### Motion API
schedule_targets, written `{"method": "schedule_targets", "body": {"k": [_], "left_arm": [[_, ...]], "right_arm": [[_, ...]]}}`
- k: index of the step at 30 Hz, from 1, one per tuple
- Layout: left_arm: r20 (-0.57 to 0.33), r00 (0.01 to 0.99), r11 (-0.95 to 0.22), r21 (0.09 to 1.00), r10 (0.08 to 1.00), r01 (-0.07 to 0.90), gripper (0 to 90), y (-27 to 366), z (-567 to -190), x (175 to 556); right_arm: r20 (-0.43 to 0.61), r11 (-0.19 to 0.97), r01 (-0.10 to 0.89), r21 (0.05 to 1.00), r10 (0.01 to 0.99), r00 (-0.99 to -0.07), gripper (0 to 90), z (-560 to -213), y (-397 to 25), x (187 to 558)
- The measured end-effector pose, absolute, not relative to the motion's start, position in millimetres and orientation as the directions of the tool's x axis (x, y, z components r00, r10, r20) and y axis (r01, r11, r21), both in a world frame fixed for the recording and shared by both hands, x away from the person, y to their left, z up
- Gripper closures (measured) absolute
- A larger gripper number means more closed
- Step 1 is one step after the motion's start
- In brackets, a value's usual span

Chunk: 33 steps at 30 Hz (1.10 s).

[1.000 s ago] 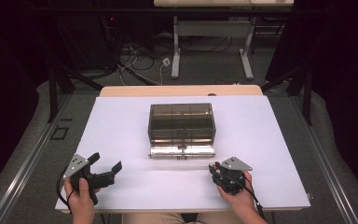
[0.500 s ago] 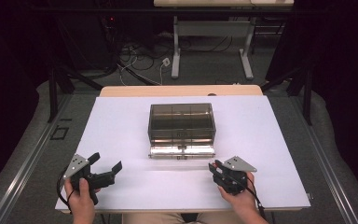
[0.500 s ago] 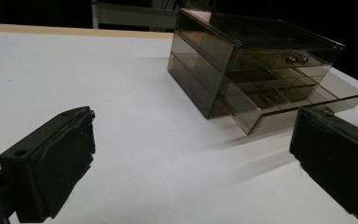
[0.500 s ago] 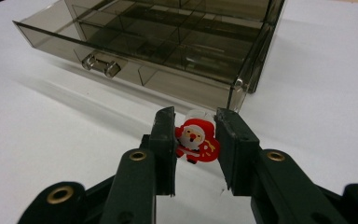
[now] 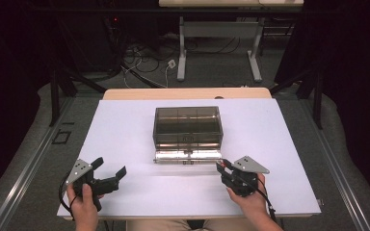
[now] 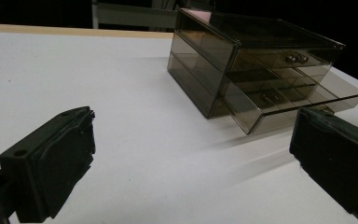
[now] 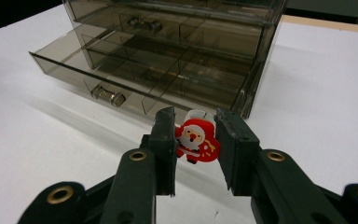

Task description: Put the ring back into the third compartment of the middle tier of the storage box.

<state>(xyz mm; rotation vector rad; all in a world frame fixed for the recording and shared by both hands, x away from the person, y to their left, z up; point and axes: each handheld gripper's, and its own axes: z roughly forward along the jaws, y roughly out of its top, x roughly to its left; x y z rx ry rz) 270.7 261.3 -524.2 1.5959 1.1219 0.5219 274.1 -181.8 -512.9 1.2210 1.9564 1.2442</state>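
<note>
Down at the lower left of the high view, the left gripper (image 5: 107, 174) is hovering over the white table (image 5: 125, 130) with its jaws spread wide and nothing between them. Moving to the centre of that frame, the smoky clear drawer box (image 5: 188, 126) is sitting with its bottom drawer (image 5: 188, 155) pulled out toward the person. Over at the lower right, the right gripper (image 5: 225, 169) is pinching a small red Santa figure (image 7: 196, 141), jaws narrowed onto it, just short of the open drawer. It looks like the carry-to-drawer step; the next move probably calls for lifting over the drawer's front lip and releasing inside a compartment. The Santa is showing red, white trim, small and flat.
</note>
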Motion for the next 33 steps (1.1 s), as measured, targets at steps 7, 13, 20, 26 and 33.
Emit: {"method": "schedule_targets", "body": {"k": [7,13,20,26,33], "left_arm": [[-0.207,0.466,0.006,0.918,0.860,0.397,0.2,262,-525,271],[-0.209,0.464,0.008,0.918,0.861,0.397,0.2,261,-524,271],[-0.207,0.467,0.006,0.918,0.860,0.397,0.2,261,-525,271],[-0.209,0.466,0.007,0.918,0.860,0.397,0.2,262,-525,271],[-0.208,0.467,0.007,0.918,0.859,0.397,0.2,262,-525,271]], "right_arm": [[0.041,0.168,0.399,0.901,0.885,-0.465,69.1,-502,-180,281],[0.054,0.157,0.405,0.901,0.884,-0.465,69.1,-497,-179,287],[0.058,0.166,0.417,0.894,0.879,-0.473,69.1,-492,-180,296],[0.062,0.170,0.427,0.888,0.876,-0.478,69.1,-492,-178,301],[0.075,0.177,0.448,0.876,0.868,-0.490,69.0,-492,-173,311]]}}
